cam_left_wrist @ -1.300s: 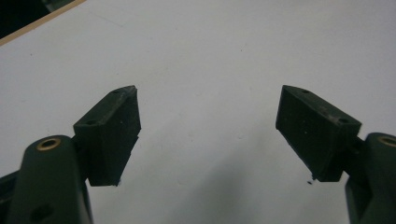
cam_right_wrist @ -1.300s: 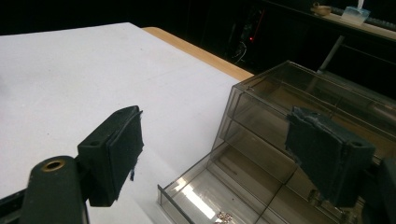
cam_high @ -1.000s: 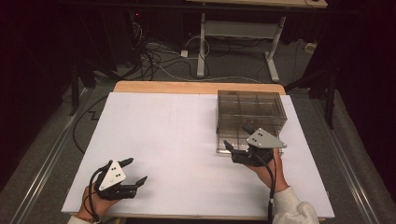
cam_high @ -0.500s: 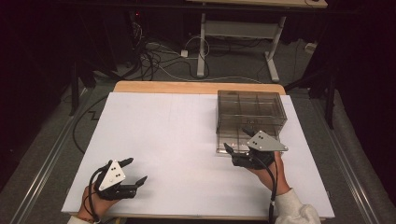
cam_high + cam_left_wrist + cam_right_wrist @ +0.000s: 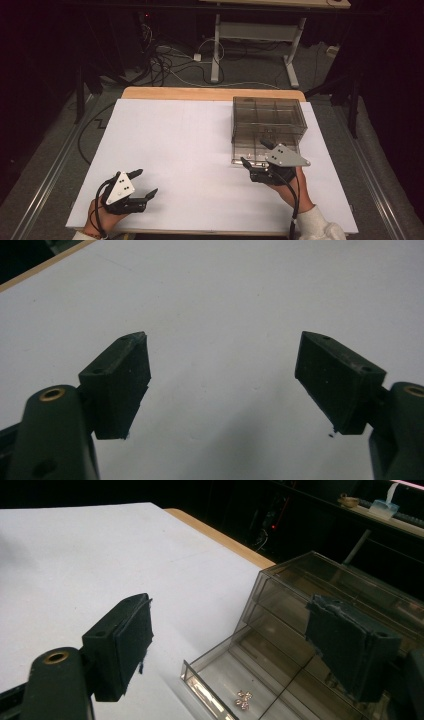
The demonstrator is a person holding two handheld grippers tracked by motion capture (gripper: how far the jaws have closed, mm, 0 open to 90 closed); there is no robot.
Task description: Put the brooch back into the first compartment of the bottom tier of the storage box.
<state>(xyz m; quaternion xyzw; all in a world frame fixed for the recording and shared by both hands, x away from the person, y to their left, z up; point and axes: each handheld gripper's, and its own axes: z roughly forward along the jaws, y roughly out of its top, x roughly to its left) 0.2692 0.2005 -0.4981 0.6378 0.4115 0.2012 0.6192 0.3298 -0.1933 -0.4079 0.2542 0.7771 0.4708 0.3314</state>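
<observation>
Drawer (image 5: 235,680) of the clear box (image 5: 268,120) stands pulled out, a small trinket (image 5: 243,700) inside; the right gripper (image 5: 260,159) hovers just before it, jaws spread. Well left of the box, the left gripper (image 5: 145,184) rests, jaws spread.

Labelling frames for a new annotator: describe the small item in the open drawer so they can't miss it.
Start at the white table top, then the smoky clear plastic drawer box on its right side. Its bottom drawer is pulled out; on that drawer's floor lies a tiny pale, shiny flower-shaped trinket, alone in its compartment.
</observation>
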